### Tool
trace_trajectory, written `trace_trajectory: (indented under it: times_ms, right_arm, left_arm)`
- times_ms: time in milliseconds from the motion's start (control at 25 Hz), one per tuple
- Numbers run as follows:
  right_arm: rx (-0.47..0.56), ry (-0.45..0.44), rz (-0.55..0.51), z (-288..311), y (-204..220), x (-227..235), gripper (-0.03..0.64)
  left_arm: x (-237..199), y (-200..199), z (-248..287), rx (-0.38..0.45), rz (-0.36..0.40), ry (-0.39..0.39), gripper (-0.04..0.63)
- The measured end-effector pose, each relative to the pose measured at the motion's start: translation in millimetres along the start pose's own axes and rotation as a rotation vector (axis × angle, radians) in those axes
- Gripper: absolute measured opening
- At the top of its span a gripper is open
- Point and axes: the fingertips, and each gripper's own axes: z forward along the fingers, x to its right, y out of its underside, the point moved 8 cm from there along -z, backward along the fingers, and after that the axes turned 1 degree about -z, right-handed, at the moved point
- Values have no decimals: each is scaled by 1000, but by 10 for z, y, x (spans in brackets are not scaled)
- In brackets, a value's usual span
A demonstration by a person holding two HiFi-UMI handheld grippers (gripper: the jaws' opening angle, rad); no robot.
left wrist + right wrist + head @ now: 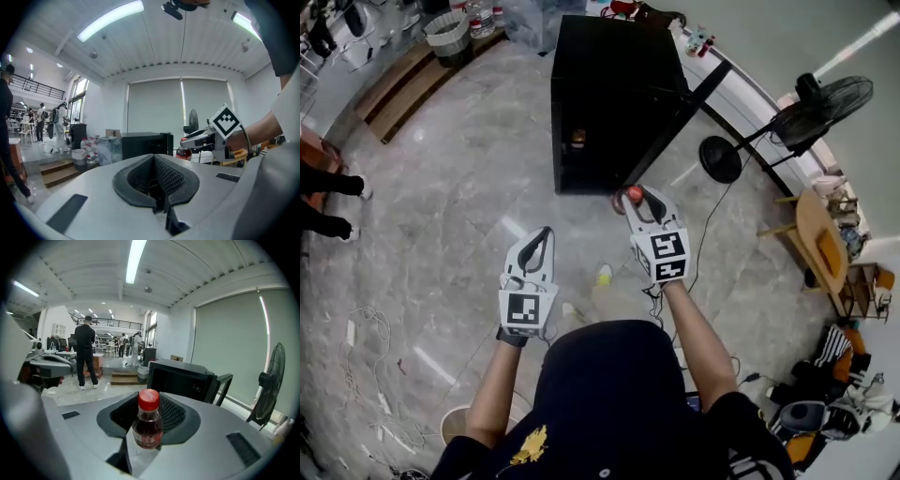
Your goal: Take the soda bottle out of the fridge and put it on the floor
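Note:
The soda bottle (147,425), dark cola with a red cap, stands upright between my right gripper's (150,409) jaws, which are shut on its body. In the head view the right gripper (639,199) holds the bottle (634,195) above the floor, just in front of the black fridge (600,94), whose door hangs open to the right. The fridge (183,378) lies ahead in the right gripper view. My left gripper (546,232) is lower left of the right one, shut and holding nothing (153,161). It sees the right gripper (197,140) with the bottle (183,153).
A standing fan (816,112) and a wooden chair (820,234) are at the right. A waste basket (448,36) sits on a wooden step (403,84) at the far left. Cables (366,356) lie on the grey floor. A person (86,350) stands farther off.

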Motion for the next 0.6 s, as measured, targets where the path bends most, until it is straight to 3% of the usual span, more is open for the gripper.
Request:
trace_trajectory:
  times_ms: [320,600]
  right_arm:
    - [-48,43,-22,-539,160,33,126]
    - [-84,6,-26,-585,353,252,126]
  left_arm:
    - [239,10,78,5,9,68,17]
    - [421,46,371,-25,16,53,17]
